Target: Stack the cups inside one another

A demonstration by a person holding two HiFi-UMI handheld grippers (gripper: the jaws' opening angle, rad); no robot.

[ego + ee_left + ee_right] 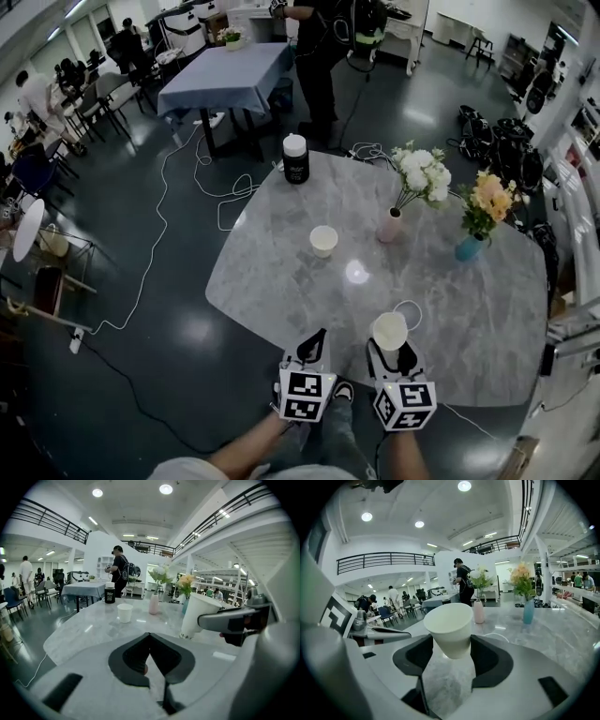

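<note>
The right gripper pinches a white paper cup. Its two dark, rounded jaws are spread only as far as the cup's tapered wall and press it from both sides, low on the body. The cup stands upright with its open mouth up; it is smooth and matte, wider at the rolled rim than at the base. The left gripper view shows some small print near its foot. In the head view this held cup is at the near edge of the table, well on the person's side of the pink vase.

The left gripper has its jaws pressed together, tips meeting in a point with nothing between them. It sits beside the right gripper, farther from the pink vase and to that vase's left.

A second, shorter white cup stands alone, upright, just left of the pink vase. The table top is grey veined stone, polished enough to throw back a ceiling light. The pink vase is slim and holds white flowers. A blue vase with orange blooms stands to its right, and a black jar with a white lid stands beyond it, near the far edge.
</note>
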